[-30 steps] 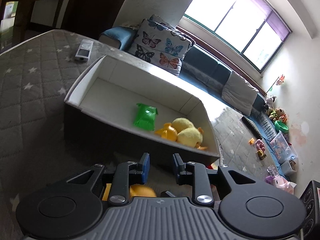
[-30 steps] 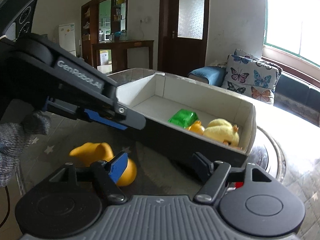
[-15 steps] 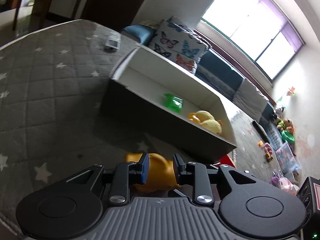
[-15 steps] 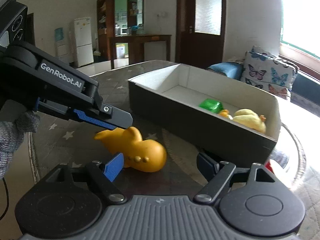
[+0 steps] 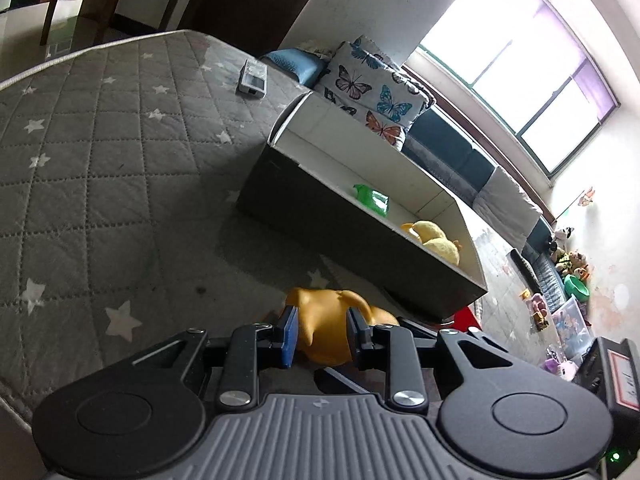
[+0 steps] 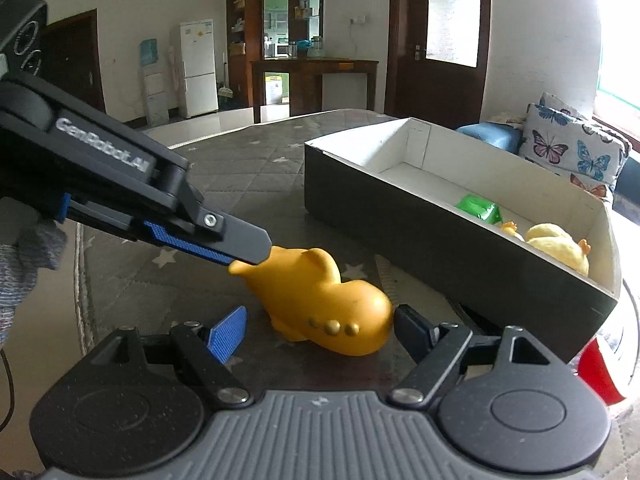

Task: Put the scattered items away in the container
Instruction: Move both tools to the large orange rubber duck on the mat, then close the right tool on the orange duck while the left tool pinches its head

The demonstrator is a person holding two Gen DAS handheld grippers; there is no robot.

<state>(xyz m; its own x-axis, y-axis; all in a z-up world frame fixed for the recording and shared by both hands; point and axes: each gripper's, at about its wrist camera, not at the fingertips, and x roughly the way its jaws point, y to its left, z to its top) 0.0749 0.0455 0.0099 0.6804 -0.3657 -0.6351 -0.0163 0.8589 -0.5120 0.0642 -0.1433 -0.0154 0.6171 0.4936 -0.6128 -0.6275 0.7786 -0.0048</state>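
A yellow toy plane [image 6: 320,300] lies on the grey quilted table in front of the black box with white inside [image 6: 420,236]. My left gripper [image 5: 322,336] has its jaws around the plane's tail [image 5: 324,328], narrow but touching contact is unclear; it shows from the side in the right wrist view [image 6: 248,252]. My right gripper [image 6: 316,330] is open, its fingers on either side of the plane's nose. The box [image 5: 360,240] holds a green toy [image 5: 372,199] and a yellow plush duck [image 5: 434,238].
A small white device [image 5: 252,77] lies on the table beyond the box. A red object [image 6: 600,372] sits by the box's near right corner. A sofa with butterfly cushions [image 5: 372,92] stands behind the table. Toys lie along the far wall [image 5: 560,300].
Both grippers have pulled back from the box and dropped toward the yellow plane. The left jaws now straddle its tail and the right jaws its nose.
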